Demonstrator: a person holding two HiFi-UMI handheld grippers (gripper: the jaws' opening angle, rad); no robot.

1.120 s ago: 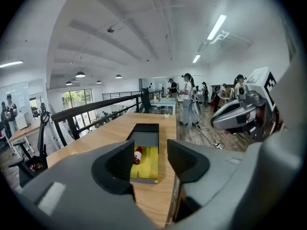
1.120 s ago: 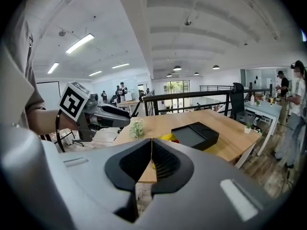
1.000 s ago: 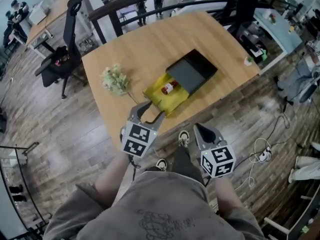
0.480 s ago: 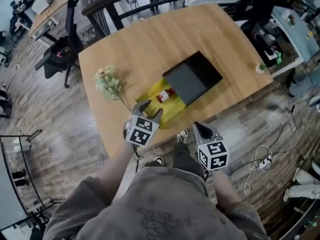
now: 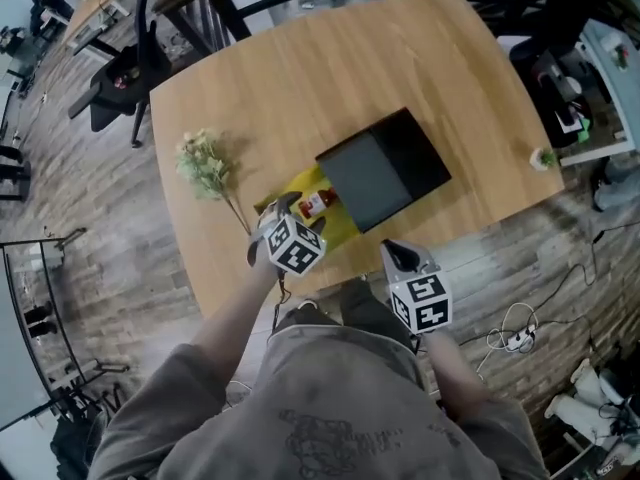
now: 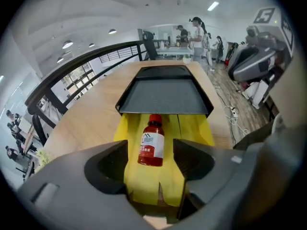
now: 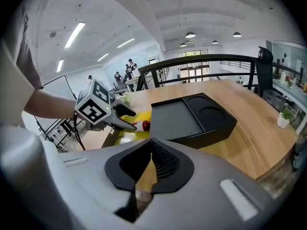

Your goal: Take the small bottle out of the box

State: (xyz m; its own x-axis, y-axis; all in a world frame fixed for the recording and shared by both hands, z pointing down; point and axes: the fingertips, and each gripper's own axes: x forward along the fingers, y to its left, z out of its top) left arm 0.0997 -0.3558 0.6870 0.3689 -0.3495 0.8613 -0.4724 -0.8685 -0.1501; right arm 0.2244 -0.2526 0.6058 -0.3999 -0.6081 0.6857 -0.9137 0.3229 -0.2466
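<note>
Left tongs just opening, small bottle between (seen from left gripper view)

We find the room evenly bright, lit from above by strip lights and round ceiling lamps, so the wooden counter carries only faint, soft shadows around the black box and no hard glare. All three views bend toward their edges, and both tongs views sit inside a dark round border. There the grey bodies of the left tongs and right tongs look soft close to the lens, while the red bottle stays sharp.
</note>
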